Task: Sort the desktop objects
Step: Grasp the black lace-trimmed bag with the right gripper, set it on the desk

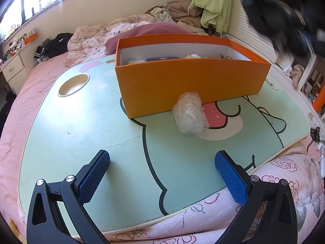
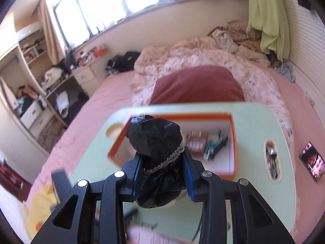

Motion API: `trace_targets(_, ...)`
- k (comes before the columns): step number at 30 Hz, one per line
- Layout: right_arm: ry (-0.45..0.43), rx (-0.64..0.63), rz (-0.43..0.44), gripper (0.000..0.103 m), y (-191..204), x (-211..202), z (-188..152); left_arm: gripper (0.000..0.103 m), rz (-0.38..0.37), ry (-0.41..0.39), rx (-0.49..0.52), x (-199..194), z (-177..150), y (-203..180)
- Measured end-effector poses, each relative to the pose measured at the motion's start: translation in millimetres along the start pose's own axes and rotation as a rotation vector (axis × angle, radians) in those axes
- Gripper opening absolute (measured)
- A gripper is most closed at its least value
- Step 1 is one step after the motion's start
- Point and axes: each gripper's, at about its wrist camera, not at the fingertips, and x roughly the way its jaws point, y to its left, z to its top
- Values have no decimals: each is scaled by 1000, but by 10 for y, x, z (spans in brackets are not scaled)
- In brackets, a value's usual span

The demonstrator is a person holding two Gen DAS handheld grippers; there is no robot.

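Observation:
An orange box (image 1: 182,81) stands on the mint cartoon lap table (image 1: 81,126) and holds several small items. A bubble-wrapped bundle (image 1: 190,113) lies against its near wall. My left gripper (image 1: 162,155) hovers open over the table's near edge, short of that bundle, with nothing between its blue pads. In the right wrist view my right gripper (image 2: 162,160) is shut on a black glossy bundle with lace trim (image 2: 156,134), held above the table in front of the orange box (image 2: 233,142). A dark blurred shape (image 1: 280,16) fills the upper right of the left wrist view.
The table rests on a pink bed. It has a round cup hole (image 1: 74,84) at the left and a slot with small items (image 2: 272,162) at the right. A maroon pillow (image 2: 197,85) lies behind the box, and a lit phone (image 2: 311,162) lies on the bed at right.

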Motion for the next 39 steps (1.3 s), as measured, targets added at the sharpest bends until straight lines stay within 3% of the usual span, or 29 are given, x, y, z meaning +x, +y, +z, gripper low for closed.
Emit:
trace_targets(5, 112, 64, 1, 39, -189, 480, -351, 102, -1, -1, 0, 1, 1, 4)
trace_targets(9, 50, 95, 1, 51, -260, 496, -458, 102, 0, -1, 0, 0, -4, -3)
trace_targets(11, 8, 58, -14, 77, -220, 379, -477, 103, 0, -1, 0, -1, -7, -5)
trace_targets(13, -19, -6, -52, 86, -153, 266, -549, 103, 1, -1, 0, -2, -8, -5)
trace_targets(15, 10, -56, -91, 86, -100, 278, -689, 102, 1, -1, 0, 0, -6, -3)
trace_targets(18, 130, -97, -143, 86, -136, 499, -820, 103, 1, 0, 0, 4, -4, 0)
trace_targets(20, 123, -119, -189, 95, -109, 507, -822, 103, 5, -2, 2, -3, -17, -13)
trace_targets(23, 137, -132, -221, 100, -71, 490, -772, 103, 4, -1, 1, -4, -12, -10)
trace_targets(31, 139, -140, -227, 102, -73, 439, -725, 103, 8, -10, -12, -48, -40, -7)
trace_targets(39, 137, -140, -228, 102, -66, 416, -715, 102, 4, -87, -31, -211, -40, 36)
